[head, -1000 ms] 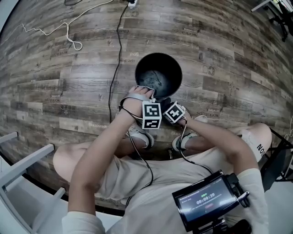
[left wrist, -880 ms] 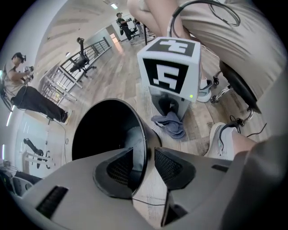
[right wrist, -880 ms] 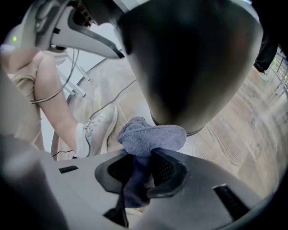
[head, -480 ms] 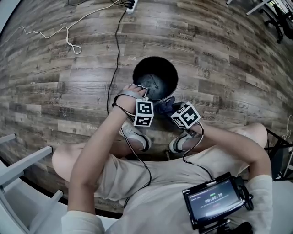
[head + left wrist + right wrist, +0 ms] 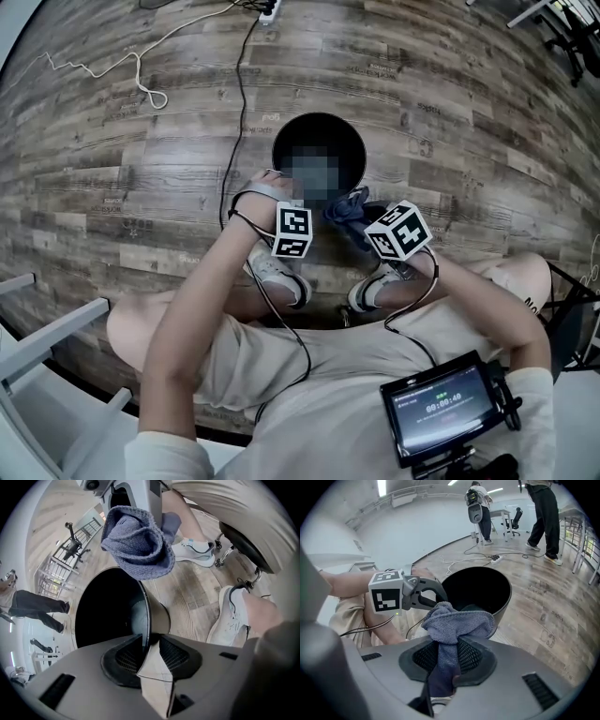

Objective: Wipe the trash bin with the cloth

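A black round trash bin (image 5: pixel 360 150) stands on the wooden floor in front of the seated person. My left gripper (image 5: pixel 292 194) is at its near rim; the jaws have just been closing, and the rim (image 5: pixel 146 620) runs between the pads, pinched. In the left gripper view the blue-grey cloth (image 5: pixel 138 541) hangs above the bin (image 5: pixel 108 606). My right gripper (image 5: pixel 362 221) is shut on that cloth (image 5: pixel 345 208) and holds it bunched just over the bin's near right edge. From the right gripper view the cloth (image 5: pixel 457 618) bulges out of the jaws, with the bin (image 5: pixel 485 590) behind it.
A black cable (image 5: pixel 239 84) and a white cord (image 5: pixel 141 80) lie on the floor to the left and beyond the bin. The person's shoes (image 5: pixel 281 277) sit close behind the bin. A white frame (image 5: pixel 37 347) is at lower left. People stand farther off (image 5: pixel 543 508).
The right gripper has risen and shifted right with the cloth, from low beside the bin to above its near rim. The left gripper stayed at the rim.
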Tool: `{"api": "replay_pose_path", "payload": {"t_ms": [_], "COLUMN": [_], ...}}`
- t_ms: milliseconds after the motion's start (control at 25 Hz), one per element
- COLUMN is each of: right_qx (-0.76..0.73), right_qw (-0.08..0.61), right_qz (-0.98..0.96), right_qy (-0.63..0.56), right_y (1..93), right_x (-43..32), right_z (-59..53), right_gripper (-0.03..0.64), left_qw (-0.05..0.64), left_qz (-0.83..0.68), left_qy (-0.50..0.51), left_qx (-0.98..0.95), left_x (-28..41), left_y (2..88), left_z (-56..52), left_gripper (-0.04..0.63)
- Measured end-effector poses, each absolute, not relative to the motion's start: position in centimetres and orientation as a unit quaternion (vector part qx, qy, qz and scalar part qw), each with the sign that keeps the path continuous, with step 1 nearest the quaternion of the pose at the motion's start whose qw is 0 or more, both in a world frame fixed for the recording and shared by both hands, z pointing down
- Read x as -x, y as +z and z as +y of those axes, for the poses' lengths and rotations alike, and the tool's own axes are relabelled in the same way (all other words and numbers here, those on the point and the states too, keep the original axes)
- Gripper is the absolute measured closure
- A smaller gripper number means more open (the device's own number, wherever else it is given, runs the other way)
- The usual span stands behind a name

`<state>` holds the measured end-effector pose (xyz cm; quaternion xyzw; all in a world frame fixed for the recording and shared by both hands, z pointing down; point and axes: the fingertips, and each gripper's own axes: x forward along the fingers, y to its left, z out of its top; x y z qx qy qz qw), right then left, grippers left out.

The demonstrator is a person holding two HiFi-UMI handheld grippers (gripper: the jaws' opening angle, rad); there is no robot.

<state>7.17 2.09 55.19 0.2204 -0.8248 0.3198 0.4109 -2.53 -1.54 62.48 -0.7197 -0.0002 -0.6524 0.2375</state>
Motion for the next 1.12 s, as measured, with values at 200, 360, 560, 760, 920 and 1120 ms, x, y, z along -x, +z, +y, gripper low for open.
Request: {"api": "replay_pose_path", "payload": {"t_ms": [200,360,560,760,920,1120], "right_qx": [-0.202,-0.202,-0.191,-0.176,-0.170,-0.182], "right_qw": [0.426,0.426,0.441,0.457,0.472,0.482], "right_qz": [-0.817,-0.818,-0.825,-0.822,-0.819,-0.807], "right_qy": [0.332,0.331,0.298,0.289,0.280,0.287], "right_y": [56.1,56.6,58.1,59.8,61.6,65.2], "right_x": [-7.1,-6.9,-6.2,-5.5,-5.3,-5.7], "right_z": [2.7,2.5,1.8,1.8,1.5,1.4], "right_gripper": [0.528,0.528,0.528,0.528,0.528,0.528], "left_qw": [0.217,0.187,0.190,0.207,0.218,0.229], "left_qz": [0.031,0.045,0.043,0.033,0.024,0.014], "left_qy": [-0.645,-0.652,-0.650,-0.646,-0.644,-0.637], "left_qx": [0.732,0.734,0.734,0.734,0.733,0.736], "left_x": [1.0,0.0,-0.2,-0.5,-0.5,-0.6], "left_y": [62.3,62.3,62.4,62.3,62.2,62.3], "left_z": [-1.2,-0.9,-0.6,-0.4,-0.3,-0.2], "left_gripper": [0.477,0.488,0.488,0.494,0.499,0.502]}}
